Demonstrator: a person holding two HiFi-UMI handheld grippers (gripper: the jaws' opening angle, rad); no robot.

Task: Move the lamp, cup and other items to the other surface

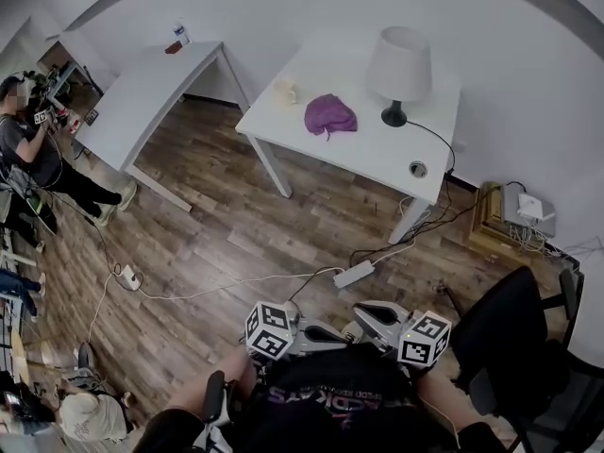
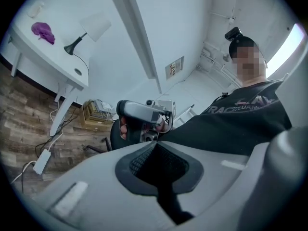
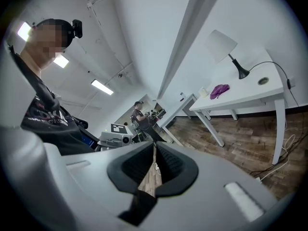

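My left fingers (image 2: 139,163) are pressed together, empty. My right fingers (image 3: 177,166) stand a slit apart, also empty. The lamp (image 1: 398,72), with a white shade on a black stem and foot, stands upright on the white bench (image 1: 377,154), well away from me. A purple cloth (image 1: 329,116) lies just beside it.

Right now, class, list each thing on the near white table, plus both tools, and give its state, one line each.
lamp: upright on the white table, cord trailing off its edge.
purple cloth: crumpled in a heap beside the lamp.
cup: standing near the table's edge, apart from the cloth.
left tool: shut, empty.
right tool: jaws a crack apart, empty.
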